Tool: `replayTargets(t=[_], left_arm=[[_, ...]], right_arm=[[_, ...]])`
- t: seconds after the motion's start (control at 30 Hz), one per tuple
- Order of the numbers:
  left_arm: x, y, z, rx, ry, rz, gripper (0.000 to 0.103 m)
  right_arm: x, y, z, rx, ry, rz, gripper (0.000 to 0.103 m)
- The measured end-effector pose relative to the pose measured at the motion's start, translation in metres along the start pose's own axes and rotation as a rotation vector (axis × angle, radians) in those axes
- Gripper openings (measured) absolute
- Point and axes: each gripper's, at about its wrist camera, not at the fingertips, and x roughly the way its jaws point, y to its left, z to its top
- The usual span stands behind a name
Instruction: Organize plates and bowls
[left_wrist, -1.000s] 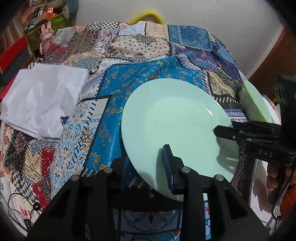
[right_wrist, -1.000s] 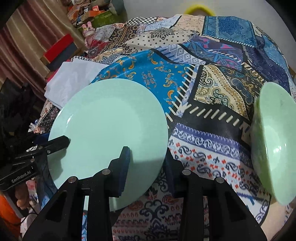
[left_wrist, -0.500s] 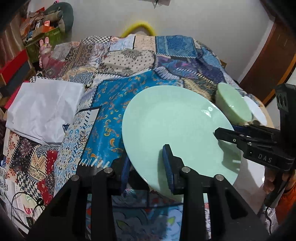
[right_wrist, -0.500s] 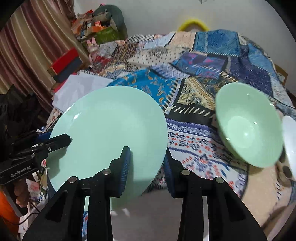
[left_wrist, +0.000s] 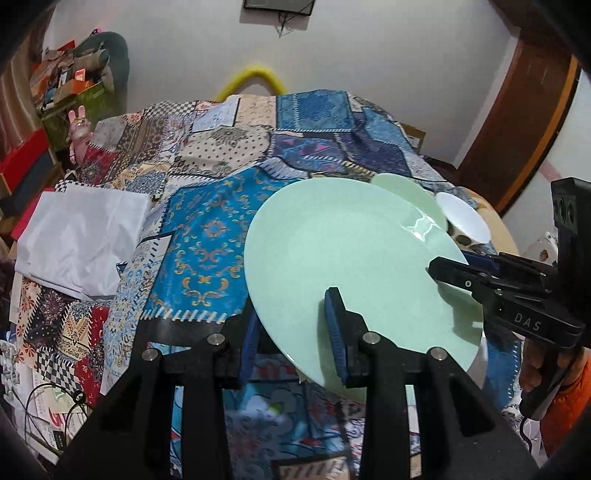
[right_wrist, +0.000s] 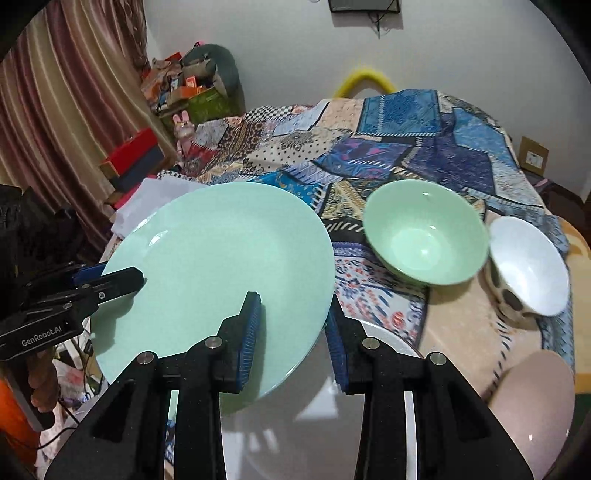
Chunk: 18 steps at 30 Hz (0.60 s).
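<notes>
Plate (left_wrist: 354, 258), pale mint and glossy, rides tilted above the patchwork cloth (left_wrist: 207, 236), left gripper (left_wrist: 291, 332) and right gripper (right_wrist: 291, 328) each clamped on opposite rims; green bowl (right_wrist: 424, 240) sits right.

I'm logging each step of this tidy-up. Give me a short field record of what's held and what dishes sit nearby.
held item: green plate, lifted off the patchwork cloth
left gripper: fingers clamped on the plate's near rim
right gripper: fingers clamped on the opposite rim
nearby bowls: green bowl, white spotted bowl beside it
below the plate: white plate
also near: pink dish
</notes>
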Motion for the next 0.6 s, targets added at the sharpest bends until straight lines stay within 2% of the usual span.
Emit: replayTargets(t=[0.33,0.6], left_arm=[[-0.01,-0.033,-0.013,0.023,0.0,-0.036,0.034],[-0.002,-0.055,-0.027,0.039,0.032,-0.063,0.034]], right_arm=[[-0.029,-0.017,-0.024,0.035,-0.033,-0.024,0.031],[-0.04,-0.034,-0.049,0.078,-0.031,-0.044,0.031]])
